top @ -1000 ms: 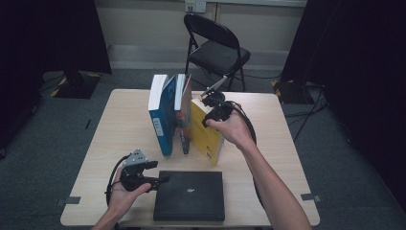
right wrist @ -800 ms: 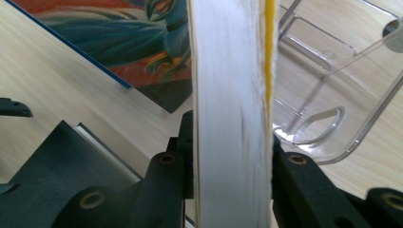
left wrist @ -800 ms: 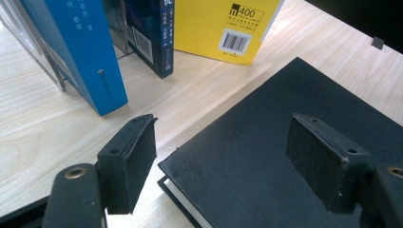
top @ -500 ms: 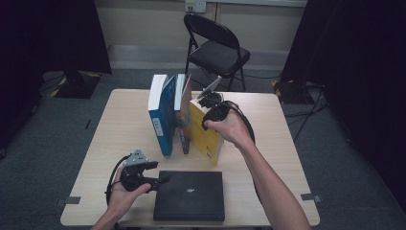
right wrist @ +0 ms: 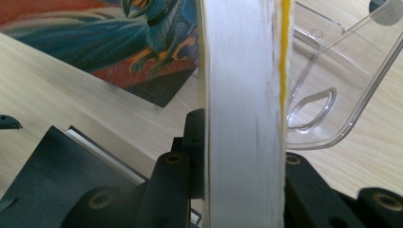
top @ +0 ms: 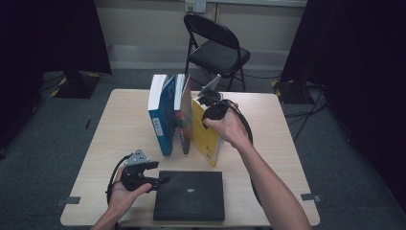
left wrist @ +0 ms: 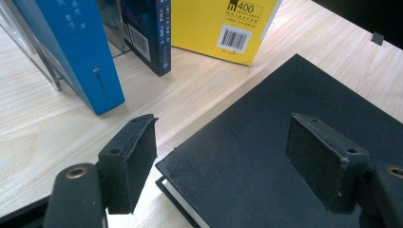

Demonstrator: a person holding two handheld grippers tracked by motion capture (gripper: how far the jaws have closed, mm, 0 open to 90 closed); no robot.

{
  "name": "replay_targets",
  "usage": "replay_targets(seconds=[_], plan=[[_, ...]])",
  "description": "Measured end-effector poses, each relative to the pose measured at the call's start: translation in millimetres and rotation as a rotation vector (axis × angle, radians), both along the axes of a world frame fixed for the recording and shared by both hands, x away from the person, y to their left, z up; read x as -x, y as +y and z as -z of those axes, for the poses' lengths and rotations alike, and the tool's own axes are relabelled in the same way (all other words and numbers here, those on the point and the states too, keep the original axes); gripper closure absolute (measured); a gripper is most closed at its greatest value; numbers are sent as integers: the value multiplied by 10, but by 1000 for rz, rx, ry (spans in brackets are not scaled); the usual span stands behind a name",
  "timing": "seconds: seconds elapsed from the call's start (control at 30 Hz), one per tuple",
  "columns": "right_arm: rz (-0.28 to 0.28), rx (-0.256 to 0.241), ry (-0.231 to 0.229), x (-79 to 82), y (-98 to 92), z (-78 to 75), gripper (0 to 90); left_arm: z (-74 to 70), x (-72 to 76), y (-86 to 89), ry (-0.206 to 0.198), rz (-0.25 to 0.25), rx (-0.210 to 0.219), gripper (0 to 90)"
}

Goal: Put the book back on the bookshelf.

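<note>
So my right gripper point(top: 207, 101) is clamped on the top edge of the yellow book point(top: 205, 135), which stands upright mid-table, just at 3 o'clock of the dark blue book point(top: 182, 115) and the light blue one point(top: 162, 117); my left gripper point(top: 154, 173) sits with its jaws spread wide at the 9 o'clock edge of the black book point(top: 190, 195) lying flat near me; there's a clear bookend point(right wrist: 332, 90) behind the yellow one

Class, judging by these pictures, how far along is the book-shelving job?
Done: the blue book and dark book stand upright. In hand: the right hand-held gripper clamps the yellow book, standing beside them. Left: the black book lies flat, with the open left hand-held gripper at its corner.
</note>
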State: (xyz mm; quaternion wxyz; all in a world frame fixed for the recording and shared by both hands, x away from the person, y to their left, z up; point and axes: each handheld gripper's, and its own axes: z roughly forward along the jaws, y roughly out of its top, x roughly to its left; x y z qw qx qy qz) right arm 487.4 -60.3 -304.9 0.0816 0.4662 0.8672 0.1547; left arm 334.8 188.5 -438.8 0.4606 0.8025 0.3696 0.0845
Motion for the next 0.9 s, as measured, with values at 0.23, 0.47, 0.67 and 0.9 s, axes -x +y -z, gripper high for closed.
replay_targets(seconds=[0.23, 0.47, 0.67, 0.9], plan=[[29, 0, -8, -37, 50, -57, 753, 1, -1, 30, 0, -8, 7, 253], [57, -15, -33, -63, 89, -164, 754, -2, -1, 26, -1, -8, 6, 253], [105, -33, -10, -156, 104, -208, 754, -2, 6, 13, 0, 1, 4, 253], [163, -5, -3, -282, 226, -231, 754, -3, 9, 15, -3, -5, 7, 253]])
